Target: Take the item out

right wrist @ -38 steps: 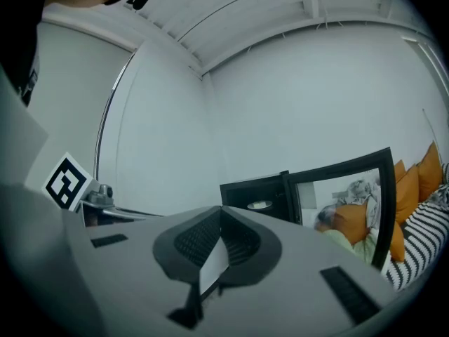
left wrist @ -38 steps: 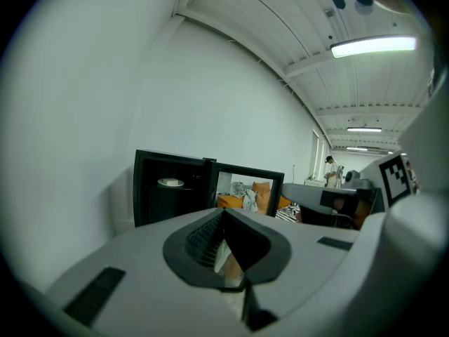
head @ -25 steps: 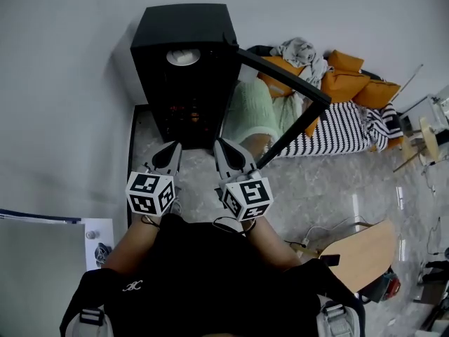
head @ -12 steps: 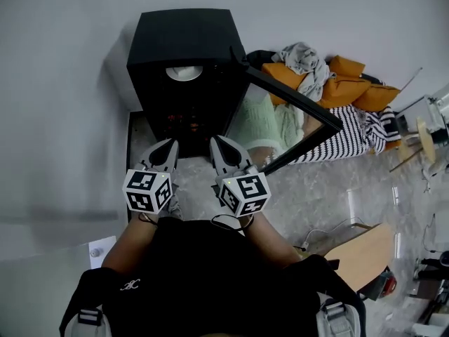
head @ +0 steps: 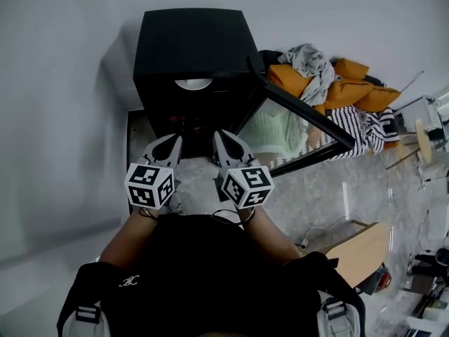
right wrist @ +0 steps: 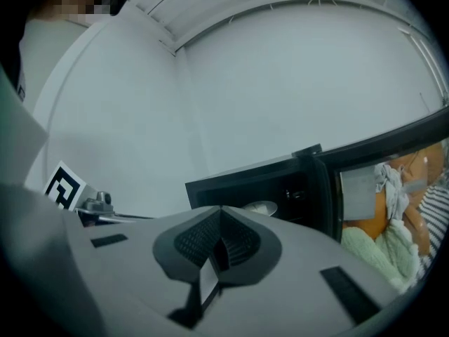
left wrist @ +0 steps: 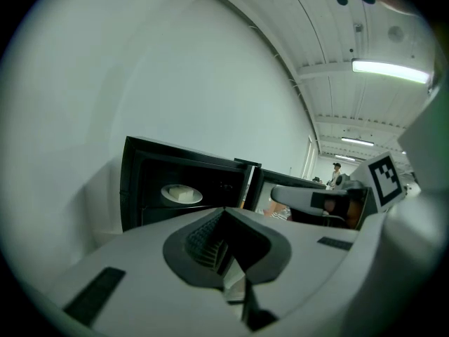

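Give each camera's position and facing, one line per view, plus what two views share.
Head view: on the person's head, looking steeply down at the open cabinet; shows both arms, left tongs, right tongs.
Left gripper view: on the left tongs, looking along their shut jaws at the plate in the cabinet; right tongs at right.
Right gripper view: on the right tongs, looking along their shut jaws at the cabinet; left tongs' marker cube at left.
Shared: both gripper views see the plate.

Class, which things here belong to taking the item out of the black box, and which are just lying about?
Job: black box, door open; white plate inside; pale block on it; left tool, shut; right tool, shut.
Lying about: orange cushions; crumpled grey cloth; black-and-white striped fabric.
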{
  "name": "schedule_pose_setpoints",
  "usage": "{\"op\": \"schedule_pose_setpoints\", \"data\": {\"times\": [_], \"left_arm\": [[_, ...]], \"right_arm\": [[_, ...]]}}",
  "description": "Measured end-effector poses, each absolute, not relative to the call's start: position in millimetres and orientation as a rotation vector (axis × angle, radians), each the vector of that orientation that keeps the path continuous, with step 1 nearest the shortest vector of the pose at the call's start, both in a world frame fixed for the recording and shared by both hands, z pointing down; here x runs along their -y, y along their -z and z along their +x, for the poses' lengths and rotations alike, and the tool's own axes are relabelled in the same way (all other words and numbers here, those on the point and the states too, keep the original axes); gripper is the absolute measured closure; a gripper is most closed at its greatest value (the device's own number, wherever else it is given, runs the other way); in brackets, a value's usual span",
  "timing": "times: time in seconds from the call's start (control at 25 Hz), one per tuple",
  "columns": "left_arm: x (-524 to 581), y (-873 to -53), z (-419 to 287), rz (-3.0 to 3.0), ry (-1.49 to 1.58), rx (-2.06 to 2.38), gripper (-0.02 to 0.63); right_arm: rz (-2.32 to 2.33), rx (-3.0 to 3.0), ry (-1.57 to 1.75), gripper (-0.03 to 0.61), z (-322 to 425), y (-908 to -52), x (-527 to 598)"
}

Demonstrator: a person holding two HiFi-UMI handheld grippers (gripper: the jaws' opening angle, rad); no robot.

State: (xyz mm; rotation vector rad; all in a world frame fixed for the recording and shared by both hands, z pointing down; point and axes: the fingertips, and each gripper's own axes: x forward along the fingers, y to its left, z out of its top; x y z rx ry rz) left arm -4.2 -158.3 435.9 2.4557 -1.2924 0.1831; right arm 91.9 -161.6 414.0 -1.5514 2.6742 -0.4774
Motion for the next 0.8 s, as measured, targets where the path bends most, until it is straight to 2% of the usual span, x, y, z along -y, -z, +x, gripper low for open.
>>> {"op": "schedule_pose_setpoints", "data": {"times": [0.24, 0.48, 0.8], "left_arm": [[180, -442, -23, 2.455, -0.192, 1.259, 0.606], [196, -451, -33, 2.483, -0.213, 1.192, 0.606], [215, -455, -52, 2.506, -0.228, 1.136, 0.606]], "right_arm": [[-1.515, -2.530, 0.753, 0.571, 78, -429, 194], [-1.364, -2.124, 1.195, 0.571, 76, -448, 224], [-1.396, -1.919, 1.282, 0.571, 77, -463, 262]]}}
